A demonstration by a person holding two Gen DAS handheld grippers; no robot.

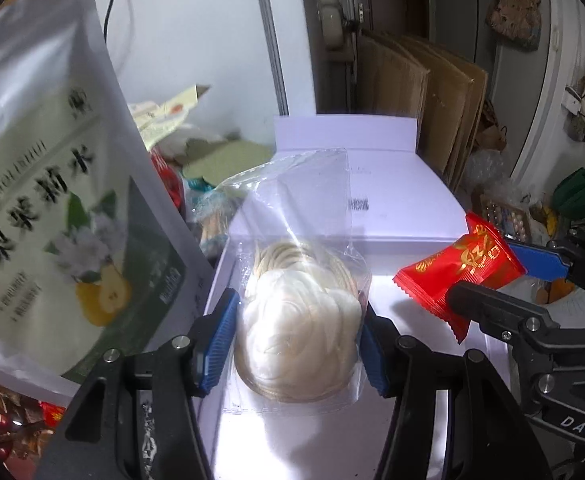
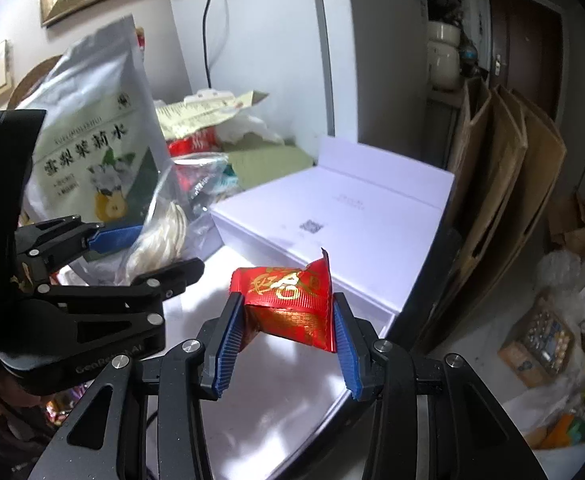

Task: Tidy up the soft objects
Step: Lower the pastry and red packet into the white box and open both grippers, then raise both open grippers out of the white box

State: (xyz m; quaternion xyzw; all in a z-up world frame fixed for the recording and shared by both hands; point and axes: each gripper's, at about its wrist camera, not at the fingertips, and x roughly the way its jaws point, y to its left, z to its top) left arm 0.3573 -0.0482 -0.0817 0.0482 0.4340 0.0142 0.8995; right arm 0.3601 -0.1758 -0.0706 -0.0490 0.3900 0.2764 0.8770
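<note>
Fingers of your left gripper (image 1: 298, 334) were closed on a clear bag of white noodle-like coils (image 1: 300, 320), the blue pads (image 1: 222, 336) pressing its soft sides inward. Your right gripper (image 2: 288, 338) was clamped on a red snack packet (image 2: 288, 300), held by its lower half with the crimped end tilted upward. Both items hung above the white surface (image 2: 276, 408), just in front of the white box (image 2: 352, 216); neither appeared to touch it.

Judged as the carry-and-place step. The clear bag looked compliant, and its loose upper film (image 1: 304, 188) stood free, so you would have done well to keep the squeeze light and lower it base first. The red packet was gripped off-centre, so it could pivot on release; setting it flat before opening seemed the safer course.

Beside the left gripper stood a silver pouch (image 1: 52, 208), near enough to be brushed. The grippers were also close together, so you should have placed one item at a time.
</note>
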